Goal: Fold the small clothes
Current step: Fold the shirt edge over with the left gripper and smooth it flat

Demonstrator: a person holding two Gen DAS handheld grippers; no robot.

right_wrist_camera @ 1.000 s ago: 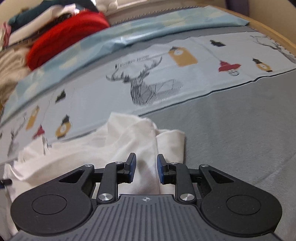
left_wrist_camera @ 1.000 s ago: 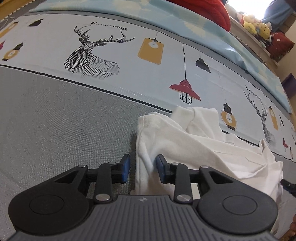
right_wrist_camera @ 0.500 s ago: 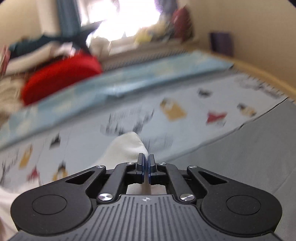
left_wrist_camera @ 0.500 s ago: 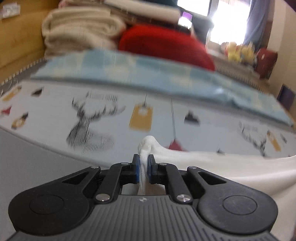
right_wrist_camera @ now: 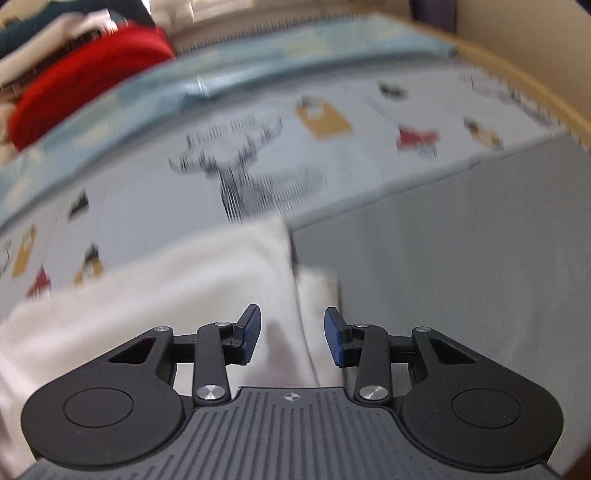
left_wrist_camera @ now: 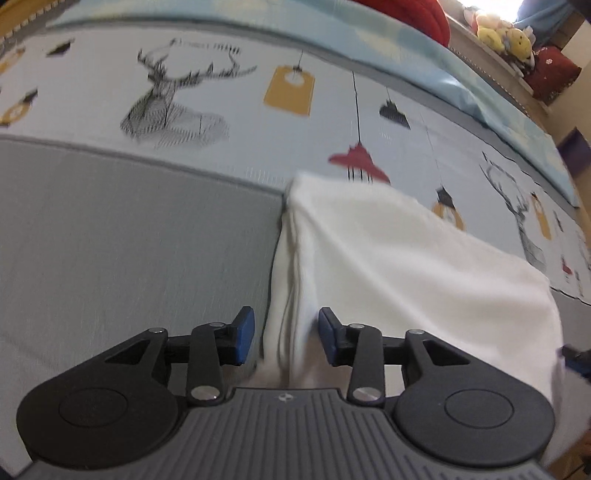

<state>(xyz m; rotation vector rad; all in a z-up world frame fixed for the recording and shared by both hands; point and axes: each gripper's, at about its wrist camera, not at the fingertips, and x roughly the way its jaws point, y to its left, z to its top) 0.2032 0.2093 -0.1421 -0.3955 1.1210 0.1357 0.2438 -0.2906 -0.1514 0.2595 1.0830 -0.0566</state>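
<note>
A white garment [left_wrist_camera: 388,258] lies flat on the bed, its left edge folded in layers. My left gripper [left_wrist_camera: 286,334] hovers over that left edge with its jaws opening; the cloth edge runs between the blue pads [left_wrist_camera: 245,332] without being pressed. In the right wrist view the same white garment [right_wrist_camera: 184,280] spreads to the left, and its right edge passes under my right gripper [right_wrist_camera: 291,334]. Those jaws are opening too, with cloth between them and free of the pads [right_wrist_camera: 336,339]. Both grippers point steeply down at the bed.
The grey bedsheet [left_wrist_camera: 129,240] meets a pale printed cover [left_wrist_camera: 240,96] with deer and lamp pictures. A red cushion [right_wrist_camera: 85,92] and stacked textiles lie at the bed's far side. Plush toys [left_wrist_camera: 502,33] sit on a ledge. A wooden bed rim [right_wrist_camera: 517,81] curves at right.
Half a second ago both grippers were shut on lifted white cloth. Now both have come down and let go, and the garment lies smoother and flatter than a second ago.
</note>
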